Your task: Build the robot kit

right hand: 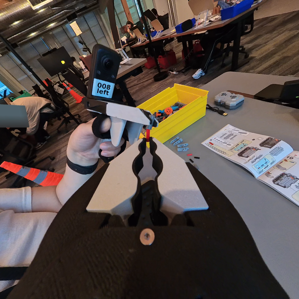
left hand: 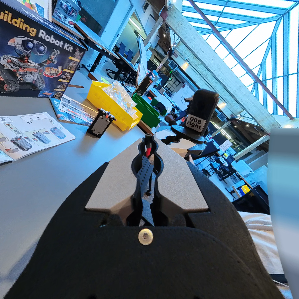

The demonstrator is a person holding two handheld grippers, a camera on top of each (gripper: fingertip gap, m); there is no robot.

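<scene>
My left gripper [left hand: 148, 142] is closed on a small dark holed beam [left hand: 144, 171] with a red pin [left hand: 148, 151] in it, held above the grey table [left hand: 48, 186]. My right gripper [right hand: 147, 140] pinches that red pin's lower end at its tips, so both grip one piece. The yellow bin [right hand: 191, 111] lies just beyond.

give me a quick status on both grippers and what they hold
Left gripper shut on dark perforated beam. Right gripper shut on red axle, which runs between the two tips. Yellow bin just behind, not touching.
</scene>
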